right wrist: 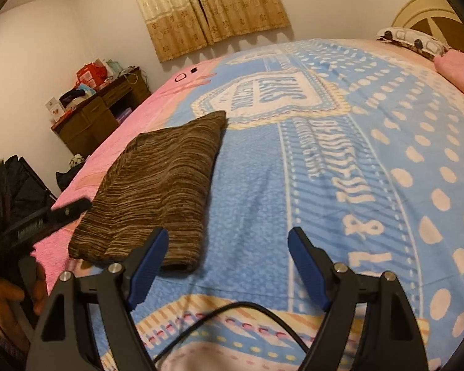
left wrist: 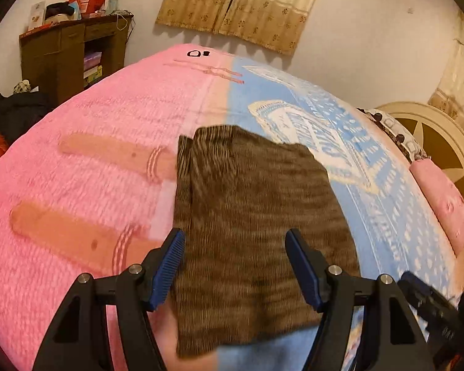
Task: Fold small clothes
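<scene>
Folded brown striped garment (left wrist: 250,216) lying flat on a bed blanket (left wrist: 86,160), straddling the seam where the pink half meets the blue half (right wrist: 340,167) printed with white lettering and dots. Folded into a compact, roughly rectangular bundle, thicker rounded edge toward the near side in the right wrist view (right wrist: 157,191).

Left hand-held gripper (left wrist: 235,266) poised directly above the near part of the garment, blue-padded fingers (left wrist: 167,272) spread wide apart, gripping nothing; contact with the cloth impossible to judge. Seen from the right wrist view as a dark blurred shape (right wrist: 37,219) at the left edge, beside the garment's left side, with a hand (right wrist: 6,303) wrapped around its handle.

Right hand-held gripper (right wrist: 229,266) also spread wide, nothing between its fingers, positioned over the blue blanket just to the right of the garment's near corner; left finger pad (right wrist: 147,270) overlapping the garment's edge in view. Black cable (right wrist: 232,309) curving across the blanket's patterned border below.

In the background: a brown wooden desk (left wrist: 62,58) piled with boxes and clutter on its tabletop, beige patterned curtains (left wrist: 241,3) on a white wall, a cream headboard (left wrist: 439,142), and a pink pillow (left wrist: 442,204) beside a black-and-white patterned pillow (right wrist: 414,40) at the head of the bed.
</scene>
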A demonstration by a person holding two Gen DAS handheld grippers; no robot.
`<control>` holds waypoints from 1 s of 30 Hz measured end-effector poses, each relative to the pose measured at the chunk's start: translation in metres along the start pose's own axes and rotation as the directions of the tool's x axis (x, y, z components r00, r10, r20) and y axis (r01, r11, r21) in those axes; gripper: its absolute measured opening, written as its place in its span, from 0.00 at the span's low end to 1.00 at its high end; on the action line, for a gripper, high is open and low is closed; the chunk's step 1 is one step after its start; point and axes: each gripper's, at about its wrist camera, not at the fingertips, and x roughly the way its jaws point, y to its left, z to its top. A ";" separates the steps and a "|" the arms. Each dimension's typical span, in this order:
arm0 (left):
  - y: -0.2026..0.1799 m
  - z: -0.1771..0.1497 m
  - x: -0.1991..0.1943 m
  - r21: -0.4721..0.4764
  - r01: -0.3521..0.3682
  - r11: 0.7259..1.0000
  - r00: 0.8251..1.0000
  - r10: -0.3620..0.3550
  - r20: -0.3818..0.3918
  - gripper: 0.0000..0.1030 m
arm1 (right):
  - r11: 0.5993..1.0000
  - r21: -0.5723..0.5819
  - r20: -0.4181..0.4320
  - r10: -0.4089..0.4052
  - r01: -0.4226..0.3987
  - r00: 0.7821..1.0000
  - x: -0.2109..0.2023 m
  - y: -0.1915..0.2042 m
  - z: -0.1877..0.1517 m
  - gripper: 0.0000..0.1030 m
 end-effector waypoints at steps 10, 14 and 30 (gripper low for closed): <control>0.041 -0.003 0.043 -0.171 0.005 0.985 0.999 -0.012 -0.038 0.74 | 1.000 -0.018 0.002 -0.007 0.007 1.000 0.009 0.006 0.005 0.80; 0.025 -0.007 0.045 -0.035 0.019 0.999 0.999 -0.021 -0.050 0.90 | 1.000 0.025 -0.018 0.001 -0.001 1.000 0.017 -0.002 0.007 0.80; 0.037 -0.013 0.030 -0.123 0.146 0.982 0.987 -0.153 -0.047 0.91 | 0.999 0.048 -0.038 0.024 -0.022 0.999 0.025 -0.005 0.000 0.80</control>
